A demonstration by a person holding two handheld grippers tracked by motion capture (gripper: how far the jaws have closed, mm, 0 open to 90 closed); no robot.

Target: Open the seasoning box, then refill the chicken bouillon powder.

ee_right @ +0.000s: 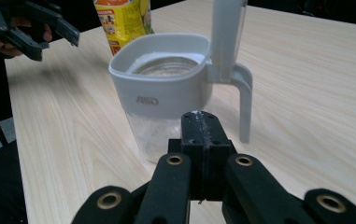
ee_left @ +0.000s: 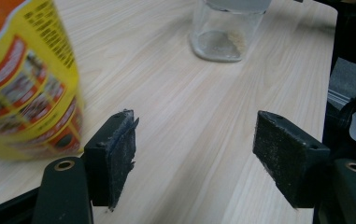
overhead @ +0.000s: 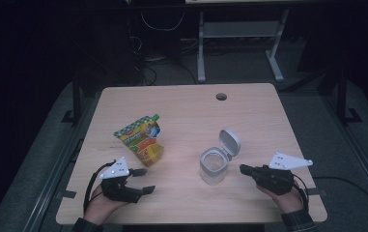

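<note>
Currently: left gripper (overhead: 144, 181) at table's (overhead: 186, 104) near-left, jaws spread wide, gripping nothing, bare wood between pads (ee_left: 119, 158). Just beyond it, pouch (overhead: 142, 140), yellow-green, propped upright near left-centre, not touching jaws. Right of that, jar (overhead: 214, 166), clear, grey collar, lid (overhead: 229, 141) flipped up, near table's front-centre. Then right gripper (overhead: 243, 168), jaws clenched together on nothing, tips pointing at jar, just short of it, no contact visible.
</note>
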